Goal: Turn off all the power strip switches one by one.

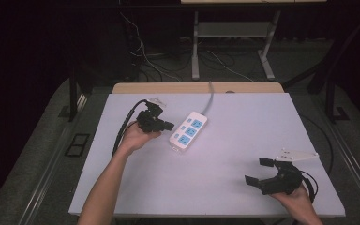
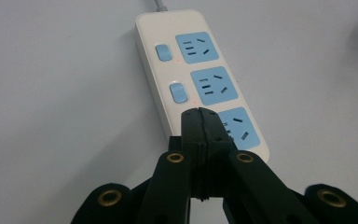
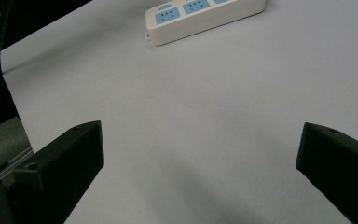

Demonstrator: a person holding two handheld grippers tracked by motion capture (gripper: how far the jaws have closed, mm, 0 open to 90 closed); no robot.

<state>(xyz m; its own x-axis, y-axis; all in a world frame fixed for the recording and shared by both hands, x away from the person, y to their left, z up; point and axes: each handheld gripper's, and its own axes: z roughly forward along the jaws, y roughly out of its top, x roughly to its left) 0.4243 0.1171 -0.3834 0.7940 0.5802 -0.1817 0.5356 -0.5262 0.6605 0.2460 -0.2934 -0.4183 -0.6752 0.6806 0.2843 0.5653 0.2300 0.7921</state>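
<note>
Item: white power strip (image 1: 188,130), three blue sockets, each paired with a small blue rocker switch (image 2: 179,92); grey cable running off the far edge of the counter (image 1: 225,187). Position: lying flat, left of centre on the counter, angled with its cable end away from the person. Handling, as judged: rigid plastic shell, light, smooth and likely to slide on the bare surface if pushed sideways; the cable is flexible and would drag. Best purchase is across the long side walls of the body; a switch takes a straight press from above on its raised end. Left claw (image 2: 200,114): jaws pressed together with nothing between them, tip poised just over the nearest end of the strip, beside the lowest socket, which suits a poke at a switch. Right claw (image 3: 200,154): jaws spread wide, empty, resting near the right front corner of the counter, well apart from the strip.
</note>
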